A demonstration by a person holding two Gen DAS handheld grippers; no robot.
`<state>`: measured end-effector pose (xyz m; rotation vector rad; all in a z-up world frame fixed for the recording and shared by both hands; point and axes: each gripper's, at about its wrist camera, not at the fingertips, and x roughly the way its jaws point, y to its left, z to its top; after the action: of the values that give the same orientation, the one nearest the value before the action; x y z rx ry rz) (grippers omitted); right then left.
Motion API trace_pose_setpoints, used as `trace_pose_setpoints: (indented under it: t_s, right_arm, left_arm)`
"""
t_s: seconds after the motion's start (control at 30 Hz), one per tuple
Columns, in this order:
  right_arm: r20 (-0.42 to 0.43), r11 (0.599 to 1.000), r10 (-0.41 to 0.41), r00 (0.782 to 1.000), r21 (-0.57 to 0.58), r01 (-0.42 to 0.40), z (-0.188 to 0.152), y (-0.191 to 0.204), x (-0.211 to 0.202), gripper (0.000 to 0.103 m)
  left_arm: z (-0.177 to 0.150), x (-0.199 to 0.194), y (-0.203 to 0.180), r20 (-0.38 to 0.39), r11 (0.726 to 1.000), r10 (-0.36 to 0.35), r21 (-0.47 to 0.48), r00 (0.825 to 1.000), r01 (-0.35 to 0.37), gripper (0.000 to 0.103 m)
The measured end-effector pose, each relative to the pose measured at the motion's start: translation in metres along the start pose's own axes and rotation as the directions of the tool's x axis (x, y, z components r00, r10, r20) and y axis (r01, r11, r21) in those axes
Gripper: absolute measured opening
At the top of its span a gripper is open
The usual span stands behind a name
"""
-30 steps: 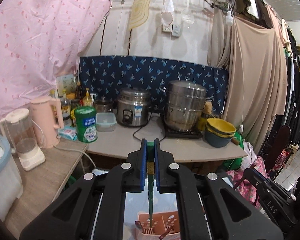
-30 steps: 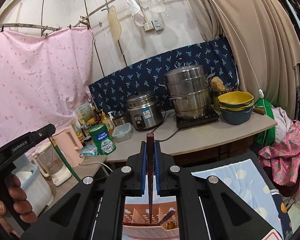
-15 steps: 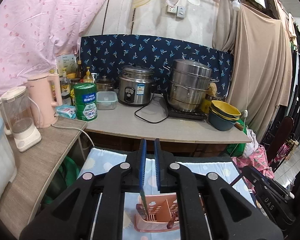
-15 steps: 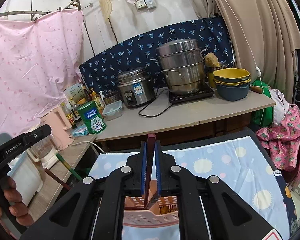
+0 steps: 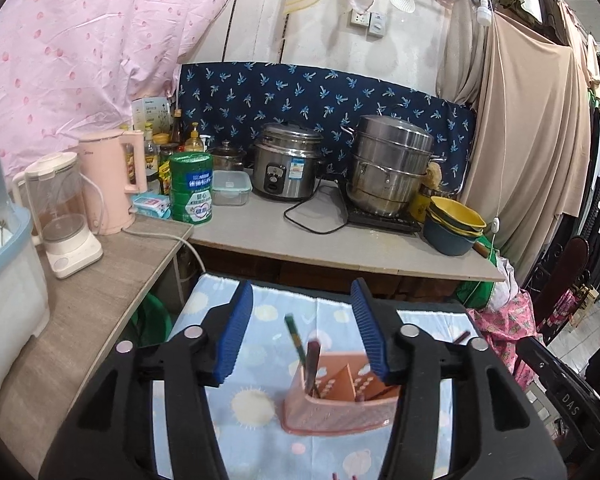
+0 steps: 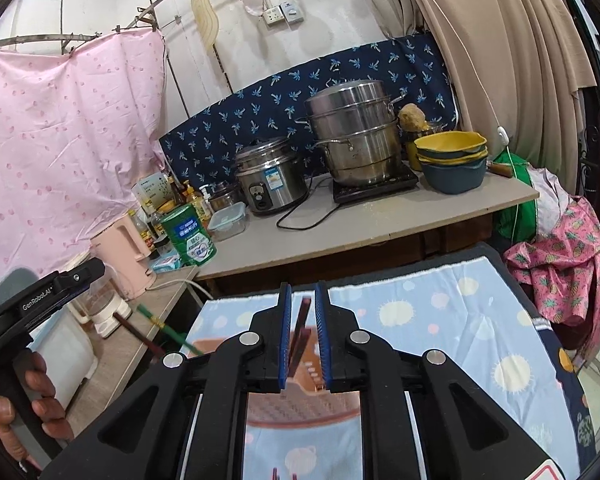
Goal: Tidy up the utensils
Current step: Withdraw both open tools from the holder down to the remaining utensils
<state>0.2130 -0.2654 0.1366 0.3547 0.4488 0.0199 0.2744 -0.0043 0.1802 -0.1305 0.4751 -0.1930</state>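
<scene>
A pink slotted utensil holder [image 5: 340, 404] stands on a blue sun-print cloth [image 5: 260, 412]. A green chopstick [image 5: 294, 340] and a dark red chopstick [image 5: 312, 364] lean in its left compartment. My left gripper [image 5: 302, 330] is open wide above the holder, with nothing between its blue pads. In the right wrist view the holder [image 6: 300, 408] lies under my right gripper [image 6: 302, 334], whose jaws stand slightly apart around a dark red chopstick [image 6: 300, 332] that leans loose between them.
Behind the cloth, a counter [image 5: 340, 236] carries a rice cooker [image 5: 286, 164], a steamer pot [image 5: 392, 172], stacked bowls [image 5: 454, 224] and a green can [image 5: 191, 186]. A side shelf on the left holds a pink kettle [image 5: 112, 180] and a blender [image 5: 60, 212]. A dark red chopstick [image 5: 462, 336] lies on the cloth.
The left gripper opened wide and the green chopstick now stands free in the holder. The right gripper's jaws parted a little around the red chopstick. Both grippers tilted down toward the holder.
</scene>
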Motion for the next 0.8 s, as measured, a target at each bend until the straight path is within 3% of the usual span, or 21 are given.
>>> trace_pose_setpoints:
  t_s: [0.23,0.43,0.57,0.8]
  right_arm:
    - [-0.085,1.000,-0.002,0.996,-0.026,0.000,-0.051,-0.001,-0.027,0.014]
    - [-0.200,0.999,-0.007,0.980,-0.039,-0.001,-0.114,-0.006,-0.048,0.014]
    - [-0.268,0.997,-0.034,0.963,-0.069,0.016,-0.153,-0.008,-0.060,0.014]
    - [-0.400,0.994,-0.058,0.915,-0.104,0.018,-0.222,-0.011,-0.071,0.014]
  left_arm:
    - [-0.053,-0.023,0.011,-0.098,1.000,-0.002,0.010,0.995,0.003,0.049]
    - [-0.112,-0.036,0.015,-0.209,1.000,-0.009,0.017,0.978,0.013,0.049]
    - [-0.156,-0.041,0.017,-0.297,1.000,-0.013,0.017,0.955,0.019,0.049]
    - [-0.226,-0.048,0.013,-0.421,0.999,-0.003,0.042,0.907,0.023,0.049]
